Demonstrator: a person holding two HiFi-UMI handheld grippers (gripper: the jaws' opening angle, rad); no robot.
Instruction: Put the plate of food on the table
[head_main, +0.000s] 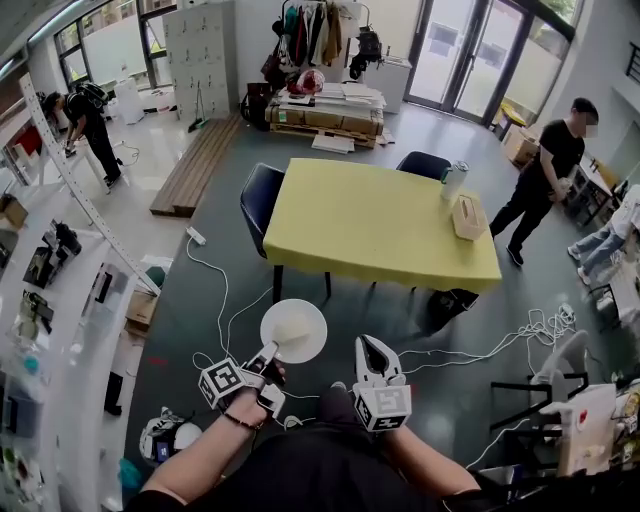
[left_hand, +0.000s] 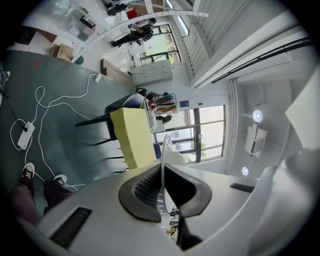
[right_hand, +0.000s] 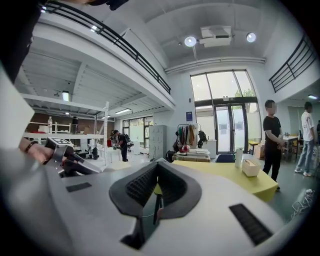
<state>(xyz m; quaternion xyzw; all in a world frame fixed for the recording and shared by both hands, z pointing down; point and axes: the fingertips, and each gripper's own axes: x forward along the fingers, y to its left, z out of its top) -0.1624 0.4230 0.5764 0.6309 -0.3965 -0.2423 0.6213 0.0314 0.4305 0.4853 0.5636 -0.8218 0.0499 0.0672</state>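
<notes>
head view: left gripper (head_main: 268, 352) is clamping the plate of food (head_main: 293, 330) by its near rim, holding it ahead of the jaws, short of the yellow table (head_main: 380, 225); stiff, probably breakable, it is calling for a level carry. right gripper (head_main: 374, 352) is riding closed, empty.

Plate (head_main: 293, 331) white, food (head_main: 290, 326) pale cream. Table (head_main: 380, 225) yellow. Left gripper (head_main: 268, 352) and right gripper (head_main: 374, 350) white, with black-and-white square markers. Floor (head_main: 240, 150) grey-green. Chair (head_main: 258, 195) dark navy.
</notes>
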